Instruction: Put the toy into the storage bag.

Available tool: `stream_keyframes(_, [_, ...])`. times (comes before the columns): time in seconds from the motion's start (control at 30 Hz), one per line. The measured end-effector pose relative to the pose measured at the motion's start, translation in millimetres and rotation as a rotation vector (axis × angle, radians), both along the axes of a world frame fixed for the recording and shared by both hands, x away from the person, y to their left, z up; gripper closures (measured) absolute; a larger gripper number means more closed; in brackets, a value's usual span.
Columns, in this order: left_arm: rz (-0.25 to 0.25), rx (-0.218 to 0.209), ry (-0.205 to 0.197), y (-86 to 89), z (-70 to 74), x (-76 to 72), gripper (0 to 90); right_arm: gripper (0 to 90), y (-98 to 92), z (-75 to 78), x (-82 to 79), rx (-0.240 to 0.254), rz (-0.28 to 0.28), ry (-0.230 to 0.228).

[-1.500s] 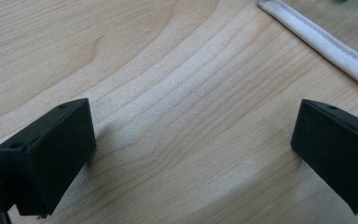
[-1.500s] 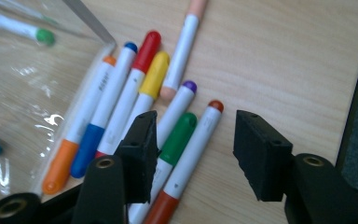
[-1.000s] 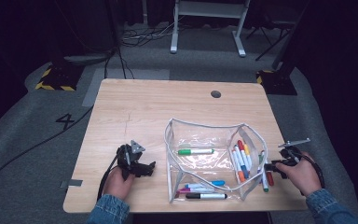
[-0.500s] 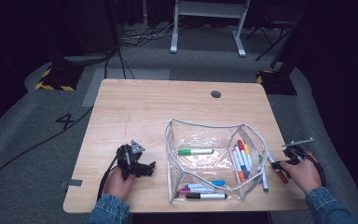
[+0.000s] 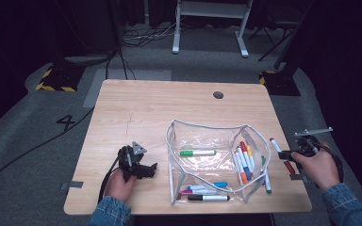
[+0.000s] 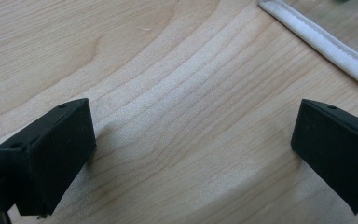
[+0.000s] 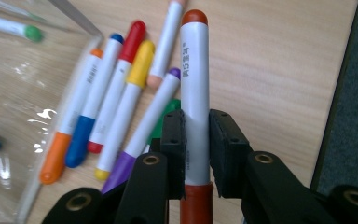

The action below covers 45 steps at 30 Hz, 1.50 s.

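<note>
Markers (image 7: 121,93) beside clear pouch (image 5: 207,155), near tool-held marker (image 7: 195,93).

Red marker (image 7: 195,107) base cut off below

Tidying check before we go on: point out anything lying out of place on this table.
Markers lie loose beside and under the clear pouch, three more at its near edge. The right gripper holds a red marker.

The table (image 5: 169,113) is brightly lit amid dark surroundings; the clear pouch (image 5: 202,160) glints, and the near markers (image 7: 121,107) blur.
</note>
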<state>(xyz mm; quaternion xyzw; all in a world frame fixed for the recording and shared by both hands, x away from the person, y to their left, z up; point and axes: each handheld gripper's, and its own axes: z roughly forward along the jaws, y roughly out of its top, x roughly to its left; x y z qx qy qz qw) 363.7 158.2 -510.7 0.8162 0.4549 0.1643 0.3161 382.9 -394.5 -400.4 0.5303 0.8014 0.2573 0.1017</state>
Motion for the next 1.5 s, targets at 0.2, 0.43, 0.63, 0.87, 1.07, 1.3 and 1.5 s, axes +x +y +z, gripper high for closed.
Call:
stream_keyframes(0.2, [0.001,0.001,0.003,0.1,0.1,-0.6,0.0,77.3,10.4,38.9,-1.7,0.021,0.067,-0.054])
stream_keyframes(0.43, [0.002,0.001,0.000,-0.1,0.1,-0.2,0.0,77.3,25.7,74.7,-5.6,0.035,0.133,-0.101])
stream_keyframes(0.63, [-0.004,-0.001,0.007,-0.5,0.2,1.2,0.0,77.3,40.6,97.2,-10.8,0.040,0.190,-0.136])
stream_keyframes(0.87, [-0.004,-0.002,0.008,-0.5,0.2,1.2,0.0,77.3,64.9,118.4,-15.9,0.040,0.285,-0.161])
stream_keyframes(1.07, [-0.001,-0.002,0.009,-0.3,0.3,0.7,0.0,77.3,90.9,128.0,-18.1,0.040,0.378,-0.163])
stream_keyframes(1.3, [-0.001,-0.002,0.009,-0.2,0.3,0.7,0.0,77.3,122.8,135.1,-22.6,0.034,0.478,-0.158])
stream_keyframes(1.5, [-0.004,0.000,0.007,-0.2,0.2,1.2,0.0,77.3,147.4,133.3,-26.4,0.018,0.552,-0.141])
